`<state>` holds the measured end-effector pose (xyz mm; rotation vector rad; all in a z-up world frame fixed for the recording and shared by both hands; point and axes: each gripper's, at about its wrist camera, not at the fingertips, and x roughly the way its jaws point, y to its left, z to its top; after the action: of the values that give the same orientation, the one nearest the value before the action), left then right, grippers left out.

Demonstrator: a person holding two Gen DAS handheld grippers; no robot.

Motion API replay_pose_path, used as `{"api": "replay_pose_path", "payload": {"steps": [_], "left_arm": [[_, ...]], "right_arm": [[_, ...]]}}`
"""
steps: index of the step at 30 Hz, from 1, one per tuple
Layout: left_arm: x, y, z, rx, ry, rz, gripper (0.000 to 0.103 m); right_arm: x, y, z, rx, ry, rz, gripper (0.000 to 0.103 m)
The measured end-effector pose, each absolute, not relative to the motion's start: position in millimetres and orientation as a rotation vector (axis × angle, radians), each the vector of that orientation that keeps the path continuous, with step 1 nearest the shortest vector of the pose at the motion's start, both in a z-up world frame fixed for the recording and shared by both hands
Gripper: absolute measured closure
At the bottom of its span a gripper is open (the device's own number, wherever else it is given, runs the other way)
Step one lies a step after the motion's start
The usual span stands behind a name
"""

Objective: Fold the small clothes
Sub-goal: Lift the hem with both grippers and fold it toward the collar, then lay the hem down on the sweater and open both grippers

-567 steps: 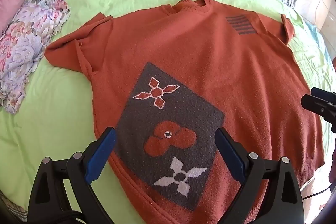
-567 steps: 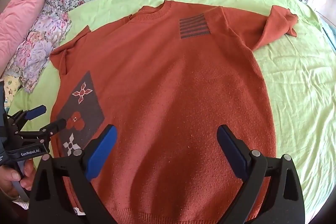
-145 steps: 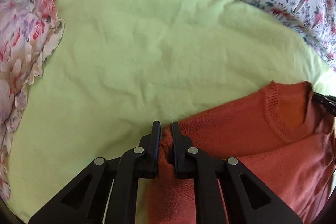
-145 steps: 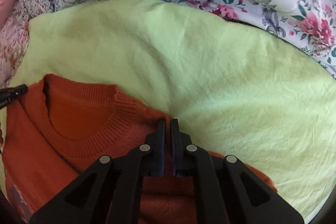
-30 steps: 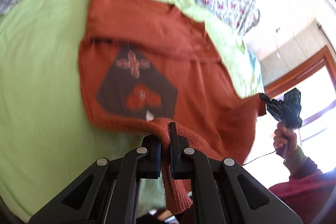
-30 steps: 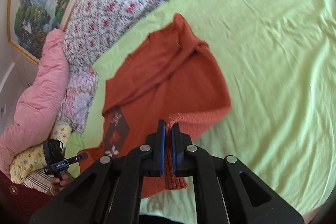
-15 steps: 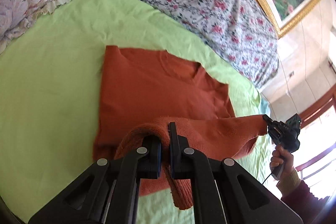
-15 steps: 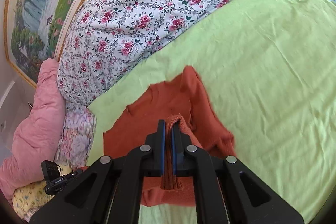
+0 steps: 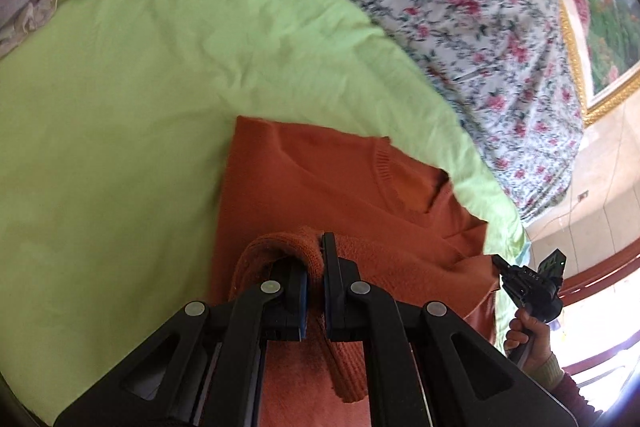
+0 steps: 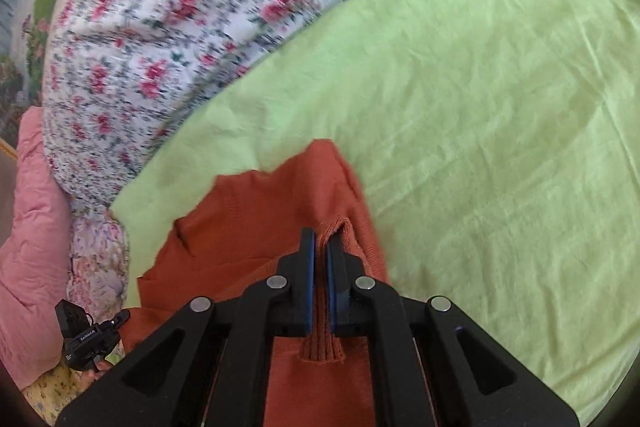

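The orange sweater (image 9: 320,183) is being folded on the green sheet (image 9: 120,107) of the bed. Its ribbed bottom hem is being carried by both grippers, the left gripper (image 9: 314,263) and the right gripper (image 10: 321,255), each with its jaws clamped on the knit. Compared with a second ago, the hem is being brought much nearer the neckline, and the dark patterned panel is now being covered. The bottom-to-top fold is judged nearly complete; the hem is still being held above the lower layer.

Black tongs (image 9: 314,267), blue pads, silver screws; maroon sleeve (image 9: 560,385).
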<state>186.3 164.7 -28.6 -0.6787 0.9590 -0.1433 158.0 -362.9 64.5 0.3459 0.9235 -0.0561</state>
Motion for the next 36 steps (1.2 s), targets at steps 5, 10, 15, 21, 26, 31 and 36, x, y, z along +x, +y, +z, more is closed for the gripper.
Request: {"api": "replay_pose_path", "payload": {"steps": [5, 10, 15, 21, 26, 31, 36], "left_arm": [[197.8, 160.5, -48.3, -0.656, 1.001, -0.109, 0.099], [188.8, 154.1, -35.6, -0.614, 1.011, -0.114, 0.086], [157.5, 138.9, -5.4, -0.57, 0.994, -0.191, 0.072], [131.2, 57.1, -21.9, -0.501, 1.13, -0.436, 0.058], [146.9, 3.9, -54.7, -0.364, 1.233, -0.481, 0.059], [193.4, 10.6, -48.8, -0.273, 1.209, -0.452, 0.059], [255.6, 52.3, -41.7, -0.281, 1.153, -0.329, 0.069]], "right_arm": [[168.2, -367.6, 47.9, 0.322, 0.966, -0.076, 0.095], [165.6, -365.3, 52.4, 0.316, 0.966, -0.086, 0.093], [141.0, -351.8, 83.5, 0.298, 0.895, -0.05, 0.09], [106.3, -291.0, 76.6, 0.199, 0.976, 0.21, 0.09], [103.8, -220.0, 13.5, -0.014, 1.224, 0.429, 0.09], [146.1, -206.3, -27.3, -0.135, 1.33, 0.43, 0.09], [211.5, -235.2, -10.9, -0.112, 1.189, 0.296, 0.09]]}}
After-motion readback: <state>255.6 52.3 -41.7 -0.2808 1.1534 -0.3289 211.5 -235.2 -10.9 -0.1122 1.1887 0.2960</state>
